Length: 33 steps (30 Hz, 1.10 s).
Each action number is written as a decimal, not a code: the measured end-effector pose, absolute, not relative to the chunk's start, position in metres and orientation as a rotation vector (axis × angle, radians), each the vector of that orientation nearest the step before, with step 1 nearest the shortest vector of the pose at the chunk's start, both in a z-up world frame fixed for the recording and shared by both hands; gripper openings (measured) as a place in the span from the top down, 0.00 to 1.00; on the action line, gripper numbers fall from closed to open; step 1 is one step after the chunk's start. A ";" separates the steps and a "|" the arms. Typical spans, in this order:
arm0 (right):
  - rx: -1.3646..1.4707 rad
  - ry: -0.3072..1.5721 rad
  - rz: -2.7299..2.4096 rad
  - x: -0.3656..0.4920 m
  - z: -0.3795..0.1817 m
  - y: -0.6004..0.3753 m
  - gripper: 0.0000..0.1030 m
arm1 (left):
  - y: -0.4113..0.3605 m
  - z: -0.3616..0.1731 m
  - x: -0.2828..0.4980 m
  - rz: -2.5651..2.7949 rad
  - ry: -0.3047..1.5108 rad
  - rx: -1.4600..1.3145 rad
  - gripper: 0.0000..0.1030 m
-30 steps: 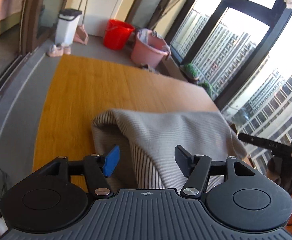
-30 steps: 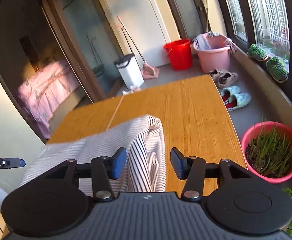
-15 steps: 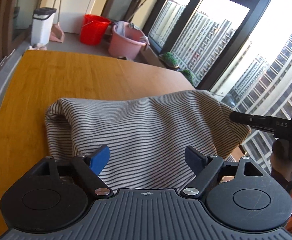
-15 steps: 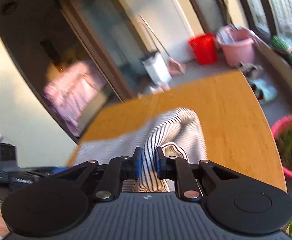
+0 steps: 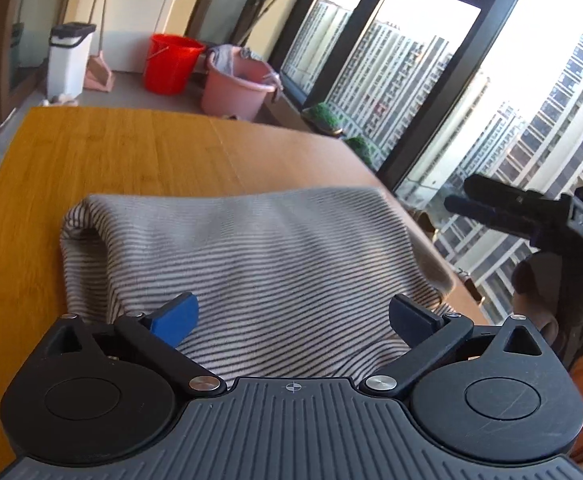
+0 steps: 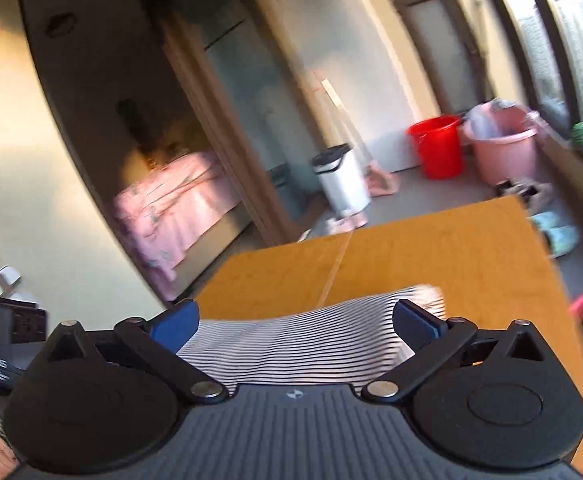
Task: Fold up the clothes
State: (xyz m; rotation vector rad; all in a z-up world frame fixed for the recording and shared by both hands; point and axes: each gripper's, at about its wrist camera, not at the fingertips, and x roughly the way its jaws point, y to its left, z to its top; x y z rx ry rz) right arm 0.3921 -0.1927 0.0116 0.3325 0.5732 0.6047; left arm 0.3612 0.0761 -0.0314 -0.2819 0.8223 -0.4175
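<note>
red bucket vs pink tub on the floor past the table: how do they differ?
Colour: the red bucket is bright red, the pink tub pale pink.
Contents: the pink tub has cloth hanging over its rim; nothing shows above the red bucket's rim.
Shape: the pink tub looks wider, the red bucket narrower.
Shared: both stand upright, side by side.

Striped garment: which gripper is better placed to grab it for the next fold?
Probably left. The left gripper, jaws opening, sits low over the striped garment. The right gripper, also opening, shows only a blurred strip.
</note>
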 end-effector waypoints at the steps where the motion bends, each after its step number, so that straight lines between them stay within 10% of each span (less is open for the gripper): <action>1: 0.334 0.627 0.596 0.400 0.000 -0.185 0.00 | 0.076 -0.038 0.361 -0.399 0.831 -0.289 0.00; 33: 0.170 0.586 0.563 0.390 0.004 -0.161 0.00 | 0.086 -0.020 0.338 -0.414 0.768 -0.364 0.00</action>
